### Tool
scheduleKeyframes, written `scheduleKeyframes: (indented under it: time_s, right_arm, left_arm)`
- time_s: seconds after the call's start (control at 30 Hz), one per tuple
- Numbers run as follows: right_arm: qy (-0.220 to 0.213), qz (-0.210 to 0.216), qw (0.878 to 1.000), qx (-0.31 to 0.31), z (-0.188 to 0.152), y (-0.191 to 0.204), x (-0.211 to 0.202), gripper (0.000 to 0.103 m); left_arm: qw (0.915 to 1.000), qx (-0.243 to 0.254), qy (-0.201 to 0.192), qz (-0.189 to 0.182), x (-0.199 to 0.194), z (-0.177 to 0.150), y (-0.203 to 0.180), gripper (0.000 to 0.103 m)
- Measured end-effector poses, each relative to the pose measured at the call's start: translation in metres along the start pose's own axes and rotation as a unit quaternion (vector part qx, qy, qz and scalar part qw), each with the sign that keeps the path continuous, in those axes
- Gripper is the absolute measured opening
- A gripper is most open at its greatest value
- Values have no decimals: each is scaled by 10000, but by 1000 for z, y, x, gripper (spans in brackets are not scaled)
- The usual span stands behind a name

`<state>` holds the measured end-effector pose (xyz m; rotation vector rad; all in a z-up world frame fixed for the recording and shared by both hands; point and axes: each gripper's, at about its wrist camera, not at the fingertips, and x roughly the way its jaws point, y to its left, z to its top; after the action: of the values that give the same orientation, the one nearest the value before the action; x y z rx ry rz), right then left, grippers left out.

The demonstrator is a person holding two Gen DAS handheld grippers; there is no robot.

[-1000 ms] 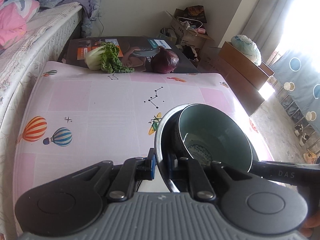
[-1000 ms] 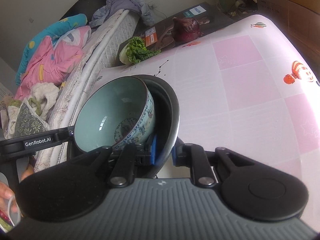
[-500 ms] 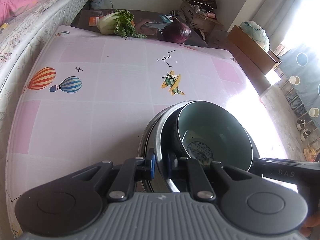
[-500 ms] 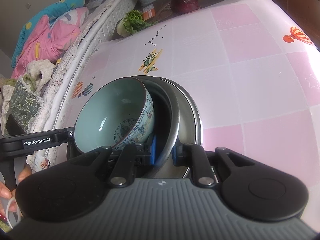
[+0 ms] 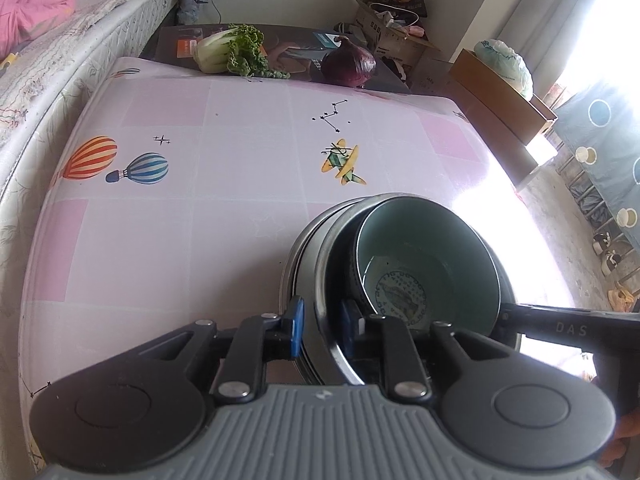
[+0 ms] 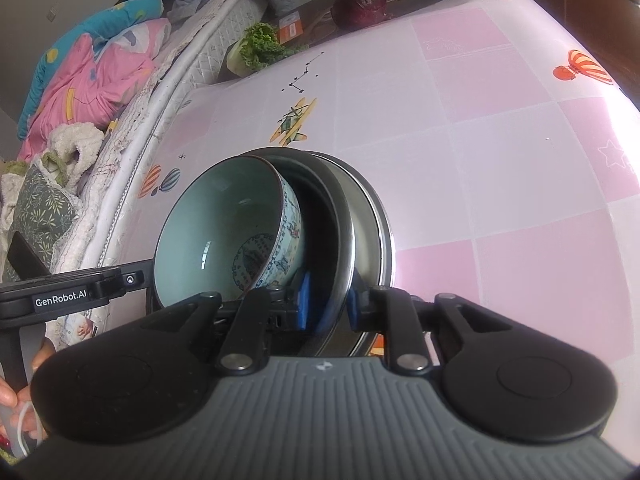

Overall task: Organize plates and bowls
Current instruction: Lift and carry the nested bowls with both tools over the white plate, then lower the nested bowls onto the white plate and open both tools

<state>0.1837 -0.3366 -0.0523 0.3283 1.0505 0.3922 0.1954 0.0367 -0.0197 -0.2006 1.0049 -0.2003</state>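
Note:
A pale green ceramic bowl (image 5: 432, 248) (image 6: 216, 216) with a blue pattern leans inside a steel bowl (image 5: 320, 264) (image 6: 340, 208). That steel bowl sits in a wider steel dish (image 5: 294, 256) (image 6: 380, 216) near the table's front edge. My left gripper (image 5: 321, 326) straddles the steel bowl's left rim; its jaws are opening, and a gap shows beside each blue pad. My right gripper (image 6: 328, 304) straddles the opposite rim, its jaws also opening, with the rim loose between the pads. Each gripper's black body shows in the other's view.
The table (image 5: 200, 220) wears a pink checked cloth with balloon and plane prints. Leafy greens (image 5: 232, 54) and a purple cabbage (image 5: 350, 64) lie at its far edge. A bed (image 5: 60, 60) runs along the left; boxes (image 5: 500, 92) stand at the right. A hand (image 6: 8, 396) holds the left gripper.
The bowls came down and now rest in the wider steel dish on the table. Both pairs of blue pads have parted slightly from the steel rim.

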Motion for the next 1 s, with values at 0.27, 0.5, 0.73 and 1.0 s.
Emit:
scheduleKeyframes:
  time_s: [0.27,0.5,0.73,1.0]
  right_arm:
    - [-268,75,9996,57,-5,-1,-25,36]
    - [-1166,-428,9909,-515,-31,18,-84,75]
    - [-2331,-1764,9442,-1520,-91,55,-142,102]
    - [-2381,-2738,9181,-1595,-142,69,-148,102]
  left_arm:
    - [9987,56,-501,-15,-35,-7,2,56]
    - [9917,411,-1178,323,-85,-27,-10,84]
    - [9828,694,-1574,666,-129,-60,-31,103]
    - [9797,509,-1719,900,-145,-96,-41,103]
